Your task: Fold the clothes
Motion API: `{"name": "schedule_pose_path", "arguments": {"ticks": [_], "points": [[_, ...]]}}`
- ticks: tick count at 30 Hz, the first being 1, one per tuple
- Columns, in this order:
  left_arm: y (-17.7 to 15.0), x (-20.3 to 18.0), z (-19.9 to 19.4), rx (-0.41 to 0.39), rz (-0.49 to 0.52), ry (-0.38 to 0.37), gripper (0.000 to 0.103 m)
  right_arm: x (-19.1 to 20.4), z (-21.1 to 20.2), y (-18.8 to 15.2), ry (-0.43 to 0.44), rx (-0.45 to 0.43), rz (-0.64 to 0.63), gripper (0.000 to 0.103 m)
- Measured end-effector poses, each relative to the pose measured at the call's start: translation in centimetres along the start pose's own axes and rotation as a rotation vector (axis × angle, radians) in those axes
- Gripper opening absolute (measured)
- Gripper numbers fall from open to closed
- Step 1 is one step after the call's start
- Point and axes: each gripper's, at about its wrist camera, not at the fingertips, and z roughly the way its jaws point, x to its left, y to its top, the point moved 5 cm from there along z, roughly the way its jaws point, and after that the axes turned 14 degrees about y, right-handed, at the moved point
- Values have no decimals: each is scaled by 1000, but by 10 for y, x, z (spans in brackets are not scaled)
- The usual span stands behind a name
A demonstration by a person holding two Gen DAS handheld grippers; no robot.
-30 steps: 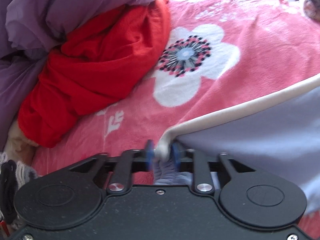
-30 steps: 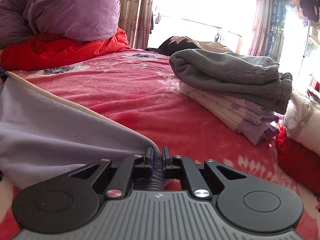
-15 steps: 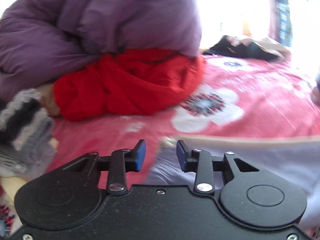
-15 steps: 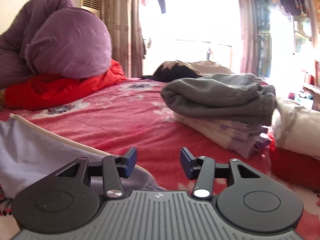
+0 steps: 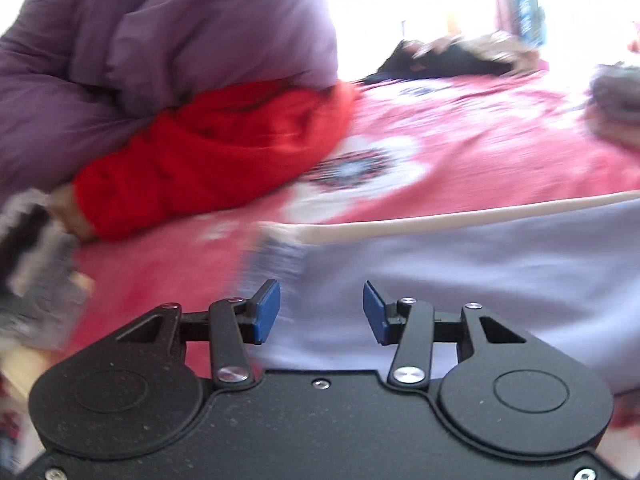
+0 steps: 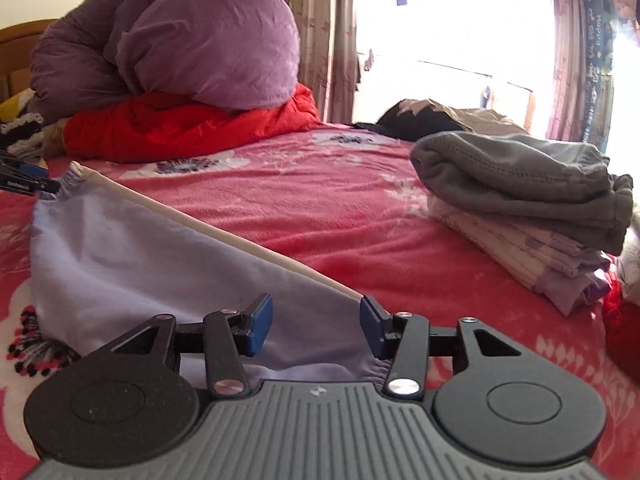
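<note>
You're mid-task, my read: one stack done, one garment laid out, more waiting. The bed (image 6: pixel 320 216) with its pink floral blanket carries everything. Up at the head end sits a purple duvet (image 6: pixel 192 48) on top of a red quilt (image 6: pixel 180 128); neither looks like your job.

Done: a folded stack (image 6: pixel 528 208) near the right edge of the bed, grey sweatshirt on top, pale striped and lilac pieces under it.

In hand: the lavender garment (image 6: pixel 132 264) lies flat on the near part of the bed, cream trim running along its far edge. No fold in it that I can see yet.

Left: a dark garment (image 6: pixel 420 120) bunched at the far end by the window, plus a grey-and-black knit (image 5: pixel 32 248) at the left edge, blurred in the left wrist view.

Your left gripper (image 5: pixel 321 312) has let go, jaws widening, over the garment's gathered corner, pads clear of cloth. Your right gripper (image 6: pixel 316 324) is the same: jaws parting, lavender cloth between them but not pinched.

Room: bright window with curtains behind the bed, wooden headboard at the left, clothes hanging up top.
</note>
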Motion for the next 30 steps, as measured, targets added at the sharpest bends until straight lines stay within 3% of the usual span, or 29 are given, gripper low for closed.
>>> {"name": "schedule_pose_path", "arguments": {"ticks": [4,6,7,9,12,14,15,17,19,22,26,30], "points": [[-3,-72,-32,-40,15,-172,45,24,15,-8,77,87,-72,56],[-14,-111,-32,10,81,-226,47,36,24,-18,63,174,-155,56],[-23,-129,-27,42,152,-204,47,40,24,-20,62,193,-177,56],[-26,-146,-34,6,203,-146,42,44,20,-19,69,197,-190,56],[-11,-155,-56,-45,102,-236,40,45,8,-19,78,176,-189,57],[-5,-168,-67,-86,100,-256,40,43,4,-24,95,192,-176,58],[-6,-178,-67,-84,118,-274,40,42,2,-27,95,206,-179,59],[-19,-199,-51,6,207,-283,41,40,-1,-33,95,226,-174,59],[-23,-204,-46,15,199,-269,42,35,-10,-33,93,215,-143,59],[-16,-200,-59,-17,124,-305,41,27,-26,-33,121,169,-85,59],[-29,-195,-66,2,172,-303,44,18,-30,-35,107,154,-70,58],[-27,-133,-79,17,-18,-262,44,18,-39,-22,150,34,-13,58]]}}
